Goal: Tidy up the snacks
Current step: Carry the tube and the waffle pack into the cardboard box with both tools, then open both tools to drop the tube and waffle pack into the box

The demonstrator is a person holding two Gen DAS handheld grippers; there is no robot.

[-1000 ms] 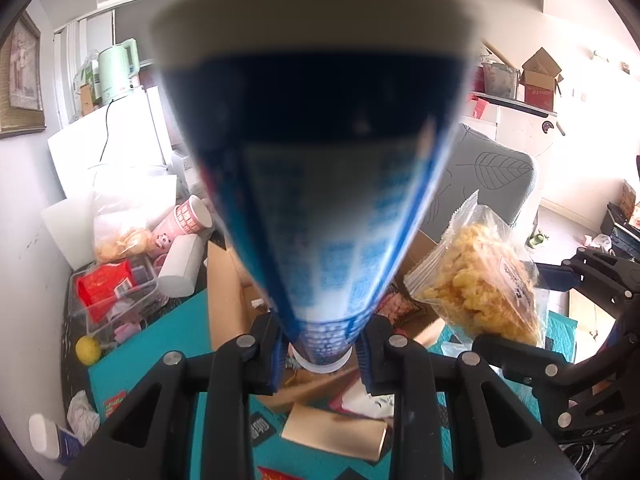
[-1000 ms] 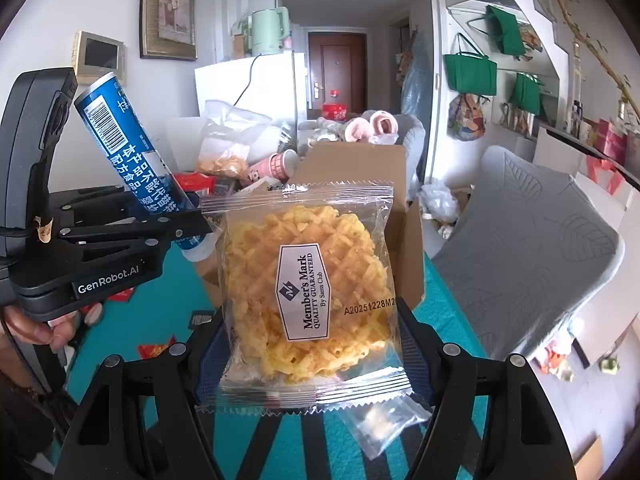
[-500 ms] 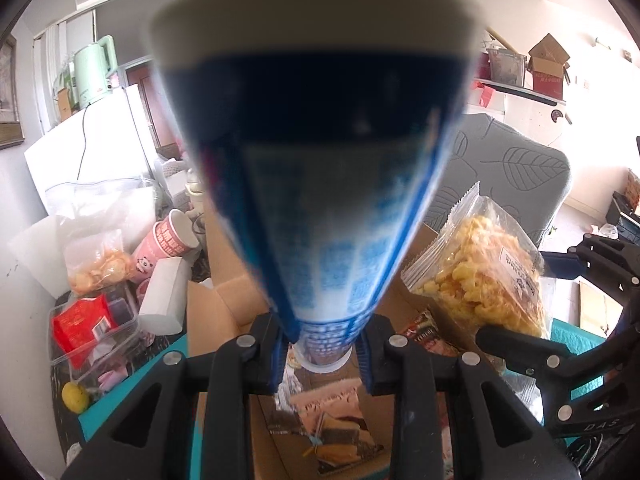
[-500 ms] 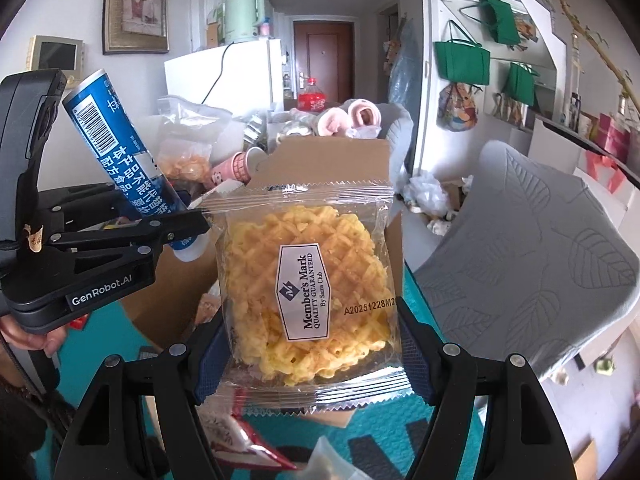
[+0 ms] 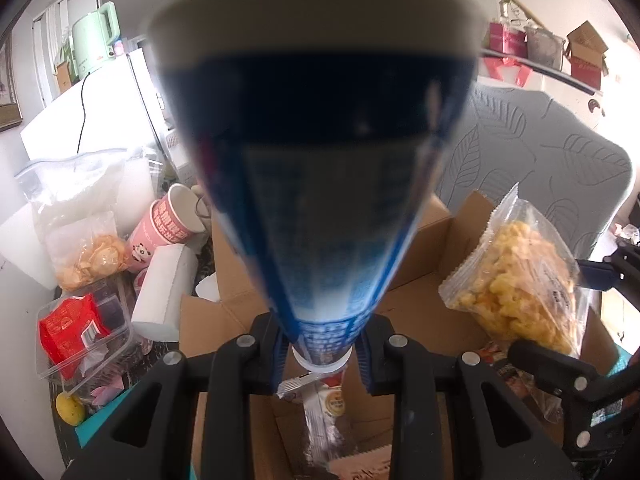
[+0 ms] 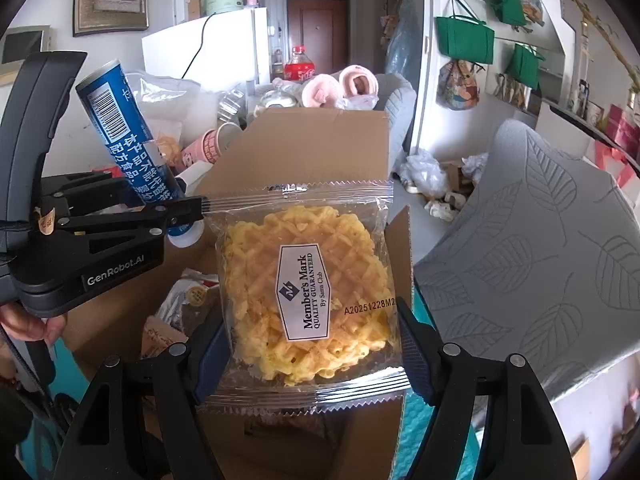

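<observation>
Over the cardboard box (image 6: 320, 140), my left gripper (image 5: 320, 354) clamps the blue tube (image 5: 316, 184) and my right gripper (image 6: 312, 364) the waffle packet (image 6: 304, 292); carrying step; next, lower and release inside.

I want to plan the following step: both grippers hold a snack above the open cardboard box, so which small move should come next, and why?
Probably lower the right gripper a little and release the waffle packet into the cardboard box. The packet already hangs over the opening, where other snacks lie, and the left gripper clamps the blue tube beside it.
</observation>
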